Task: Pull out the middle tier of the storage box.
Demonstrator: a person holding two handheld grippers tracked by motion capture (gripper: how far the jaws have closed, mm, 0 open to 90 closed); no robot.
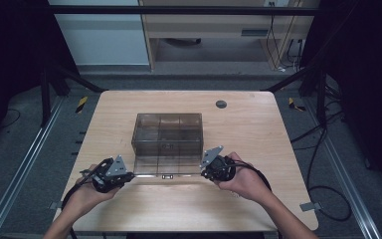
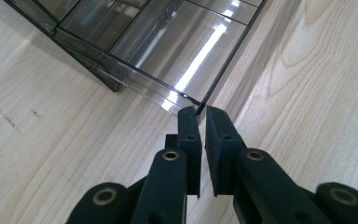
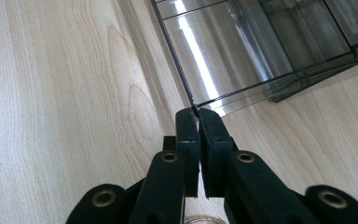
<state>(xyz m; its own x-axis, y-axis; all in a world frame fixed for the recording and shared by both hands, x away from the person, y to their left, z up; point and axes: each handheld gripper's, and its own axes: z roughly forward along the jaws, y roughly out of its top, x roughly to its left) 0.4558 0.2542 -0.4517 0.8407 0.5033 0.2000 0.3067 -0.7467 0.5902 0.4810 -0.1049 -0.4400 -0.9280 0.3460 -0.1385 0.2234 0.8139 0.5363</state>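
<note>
A smoky clear plastic organiser box (image 1: 168, 134) with inner dividers stands in the middle of the wooden table (image 1: 258, 134). Its thin lid (image 2: 182, 51) tilts toward the near edge. My left gripper (image 1: 129, 175) is at the lid's near left corner, and in the left gripper view the gripper (image 2: 199, 112) is shut on that corner's edge. My right gripper (image 1: 205, 171) is at the near right corner. In the right gripper view the lid (image 3: 223, 51) shows its corner pinched between the jaws of the gripper (image 3: 196, 113).
A small round grommet (image 1: 221, 104) sits in the table's far right part. Bare wood lies left, right and in front of the box. Black frame rails and cables run on the floor around the table, and a wooden cabinet (image 1: 219, 30) stands behind.
</note>
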